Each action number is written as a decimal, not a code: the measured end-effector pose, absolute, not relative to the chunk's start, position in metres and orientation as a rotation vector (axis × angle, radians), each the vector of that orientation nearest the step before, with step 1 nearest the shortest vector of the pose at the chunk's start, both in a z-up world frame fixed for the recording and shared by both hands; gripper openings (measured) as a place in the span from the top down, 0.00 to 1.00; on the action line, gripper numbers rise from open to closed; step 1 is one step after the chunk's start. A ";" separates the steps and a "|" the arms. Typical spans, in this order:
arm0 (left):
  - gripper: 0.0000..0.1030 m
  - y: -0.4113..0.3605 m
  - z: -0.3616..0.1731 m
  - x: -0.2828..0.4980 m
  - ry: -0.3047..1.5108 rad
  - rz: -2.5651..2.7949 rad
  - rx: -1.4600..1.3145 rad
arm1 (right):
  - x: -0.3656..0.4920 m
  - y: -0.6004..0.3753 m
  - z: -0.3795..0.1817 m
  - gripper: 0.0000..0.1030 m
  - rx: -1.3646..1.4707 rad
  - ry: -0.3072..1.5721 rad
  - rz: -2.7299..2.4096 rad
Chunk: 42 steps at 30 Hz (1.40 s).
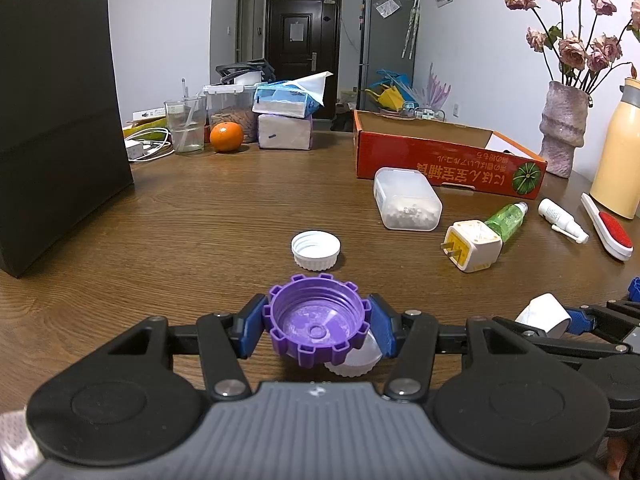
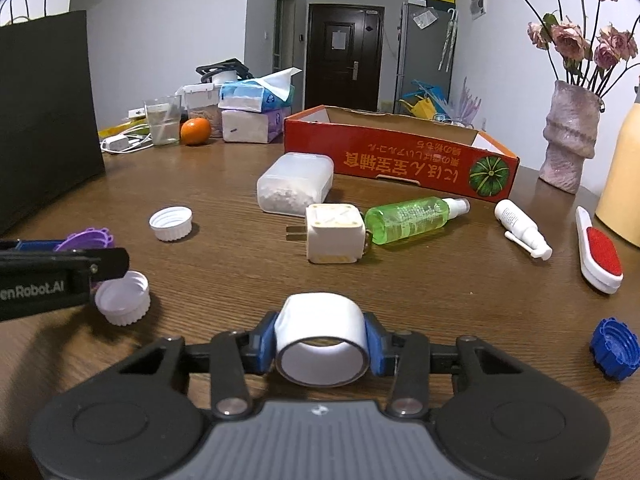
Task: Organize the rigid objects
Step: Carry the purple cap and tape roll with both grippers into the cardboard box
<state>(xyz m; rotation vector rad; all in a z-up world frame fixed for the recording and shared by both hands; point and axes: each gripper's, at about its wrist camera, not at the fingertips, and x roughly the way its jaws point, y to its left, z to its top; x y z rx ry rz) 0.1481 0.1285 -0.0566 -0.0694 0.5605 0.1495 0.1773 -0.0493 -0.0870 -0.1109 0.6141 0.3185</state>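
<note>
While the dark wooden table (image 2: 224,184) sits cluttered, the left gripper (image 1: 318,326) clamps a purple notched plastic cap (image 1: 318,320) — the right gripper (image 2: 322,338) squeezes a white tape roll (image 2: 322,328).

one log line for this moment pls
left hand-held gripper: shut on purple cap | right hand-held gripper: shut on tape roll | box: open

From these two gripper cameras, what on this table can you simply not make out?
- Inside of the red box: both views, its near wall hides the contents.
- White cap under the purple cap: left view, mostly covered; the left gripper grips the purple one.
- Yellow flask: cut off by the right edge.
- White roll in the right gripper: its table contact is hidden.
- Bottle labels: too small.
</note>
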 end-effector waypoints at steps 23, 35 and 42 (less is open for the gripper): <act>0.46 0.090 -0.024 0.162 0.505 0.104 -0.068 | 0.184 -0.095 -0.055 0.59 -0.054 0.531 0.328; 0.46 0.061 -0.006 0.185 0.484 0.072 -0.058 | 0.204 -0.128 -0.032 0.59 -0.039 0.492 0.327; 0.46 0.049 0.007 0.203 0.468 0.061 -0.053 | 0.220 -0.140 -0.021 0.59 -0.036 0.471 0.328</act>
